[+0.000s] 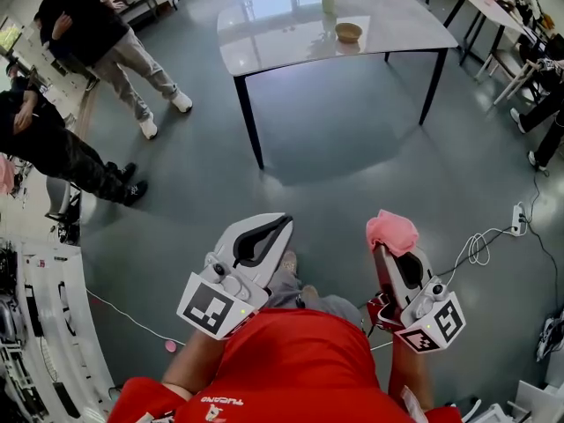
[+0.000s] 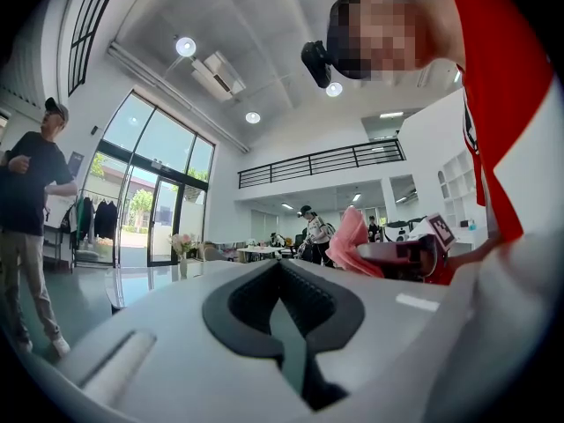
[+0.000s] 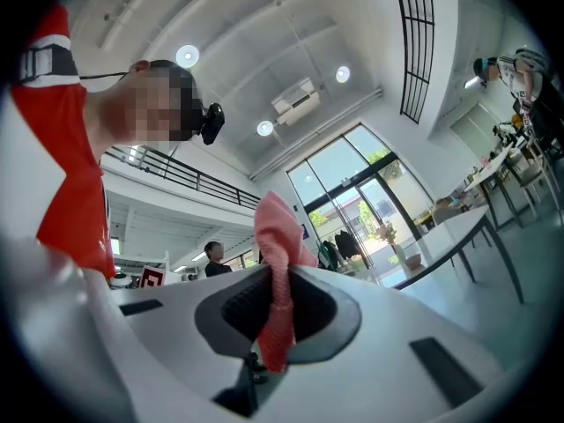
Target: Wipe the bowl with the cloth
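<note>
The right claw (image 1: pixel 388 252) is clamped on a pink cloth (image 1: pixel 392 231). The left claw (image 1: pixel 280 226) is pressed together, empty. The wooden bowl (image 1: pixel 348 32) sits on the bench (image 1: pixel 273 42), well apart from both.

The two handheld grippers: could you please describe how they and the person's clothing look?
The left gripper and right gripper both have smooth white shells with black ribbed pads lining the jaws. Each carries a cube with black-and-white square markers. The person wears a red shirt.

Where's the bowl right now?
Head view, top centre: the bowl sits on the grey table, just right of the flower vase, towards the table's right end.
</note>
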Tool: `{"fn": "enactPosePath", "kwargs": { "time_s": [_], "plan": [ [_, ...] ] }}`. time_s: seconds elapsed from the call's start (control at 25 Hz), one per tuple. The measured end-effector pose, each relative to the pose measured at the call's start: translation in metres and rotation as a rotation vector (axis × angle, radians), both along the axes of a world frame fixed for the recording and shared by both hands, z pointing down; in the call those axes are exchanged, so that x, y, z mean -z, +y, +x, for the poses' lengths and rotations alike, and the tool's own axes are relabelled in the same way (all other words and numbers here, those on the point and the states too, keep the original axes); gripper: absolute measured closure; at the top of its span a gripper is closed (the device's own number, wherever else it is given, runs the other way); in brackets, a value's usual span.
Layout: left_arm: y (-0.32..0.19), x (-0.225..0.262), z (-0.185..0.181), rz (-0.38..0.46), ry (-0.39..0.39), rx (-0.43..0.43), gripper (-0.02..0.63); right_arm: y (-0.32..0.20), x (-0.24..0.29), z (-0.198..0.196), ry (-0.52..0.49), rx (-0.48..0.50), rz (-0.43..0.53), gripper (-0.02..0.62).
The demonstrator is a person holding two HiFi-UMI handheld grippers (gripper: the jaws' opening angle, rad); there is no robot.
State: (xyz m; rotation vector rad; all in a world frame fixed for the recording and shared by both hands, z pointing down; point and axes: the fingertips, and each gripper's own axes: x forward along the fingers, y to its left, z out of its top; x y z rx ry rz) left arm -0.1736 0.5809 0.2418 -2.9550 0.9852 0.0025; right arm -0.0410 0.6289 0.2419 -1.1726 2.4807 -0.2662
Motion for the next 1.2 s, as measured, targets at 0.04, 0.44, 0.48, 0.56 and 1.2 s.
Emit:
{"fn": "enactPosePath", "kwargs": {
  "time_s": [0.04, 0.44, 0.48, 0.56, 1.2],
  "plan": [
    [-0.003, 0.002, -0.001, 0.015, 0.002, 0.002, 0.601, -0.003, 0.0, 0.001, -0.001, -0.003, 0.002, 0.572],
    [-0.064, -0.002, 0.006, 0.033, 0.034, -0.001, 0.601, -0.052, 0.0, 0.016, 0.017, -0.04, 0.01, 0.572],
    [-0.073, -0.004, 0.009, 0.027, 0.035, -0.005, 0.601, -0.061, 0.0, 0.019, 0.02, -0.045, 0.009, 0.572],
    [-0.094, -0.006, 0.015, 0.01, 0.035, -0.012, 0.601, -0.082, 0.001, 0.025, 0.025, -0.055, 0.006, 0.572],
    [-0.299, -0.002, 0.026, -0.033, -0.003, -0.043, 0.601, -0.285, 0.011, 0.041, 0.024, -0.088, -0.006, 0.572]
  ]
}}
